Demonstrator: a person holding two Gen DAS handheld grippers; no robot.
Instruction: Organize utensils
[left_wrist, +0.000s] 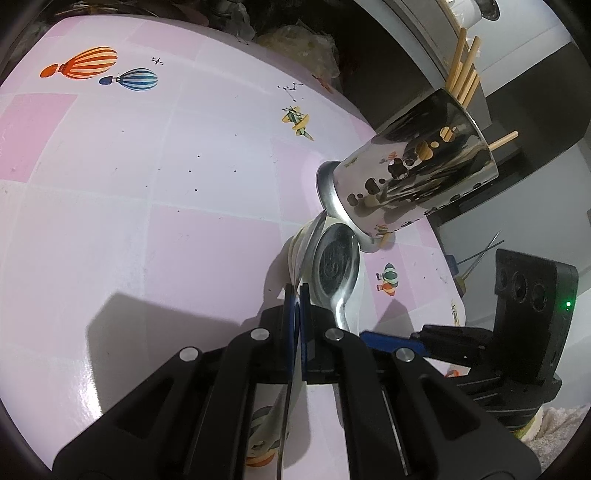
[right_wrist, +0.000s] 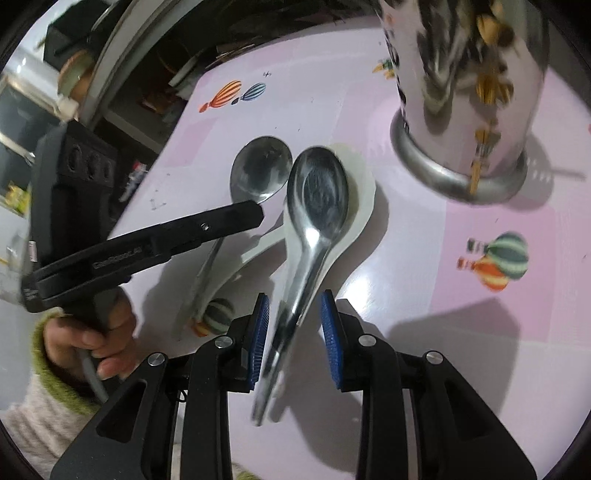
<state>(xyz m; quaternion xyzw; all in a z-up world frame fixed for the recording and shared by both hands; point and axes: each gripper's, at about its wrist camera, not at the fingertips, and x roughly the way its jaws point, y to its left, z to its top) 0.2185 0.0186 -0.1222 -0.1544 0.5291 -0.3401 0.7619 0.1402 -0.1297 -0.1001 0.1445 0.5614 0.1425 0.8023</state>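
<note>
1. Left gripper: pressed together, pinching the thin neck of the round steel spoon edge-on between the blue pads. Carried by a hand in a cream sleeve with a green cuff.
2. Right gripper: spread partway, straddling the handle of the long steel spoon, with a gap on both sides and neither pad pressing on it.
3. Long steel spoon: just short of the steel utensil holder, bowl end towards the holder's base, handle running away from it and straight back between the right gripper's jaws. Long axis roughly in line with that gripper's pointing direction. Bowl resting on top of a white ceramic spoon.
4. Round steel spoon: further from the holder than the long one, side by side with it, bowls almost touching.
5. Nearer to the holder: the right gripper, judging by both views. Likely next: closing on the long handle, then lifting and tipping it upright over the holder's rim. Risk: dragging the ceramic spoon along underneath.
6. Holder itself: polished, perforated, upright near the table's edge, with wooden chopsticks already standing in it.
7. Beneath the holder: a glossy pink and white checked table cover printed with hot-air balloons, probably slippery under steel.
8. Beyond the holder: dark cluttered shelving and a pale appliance, too distorted to name.
</note>
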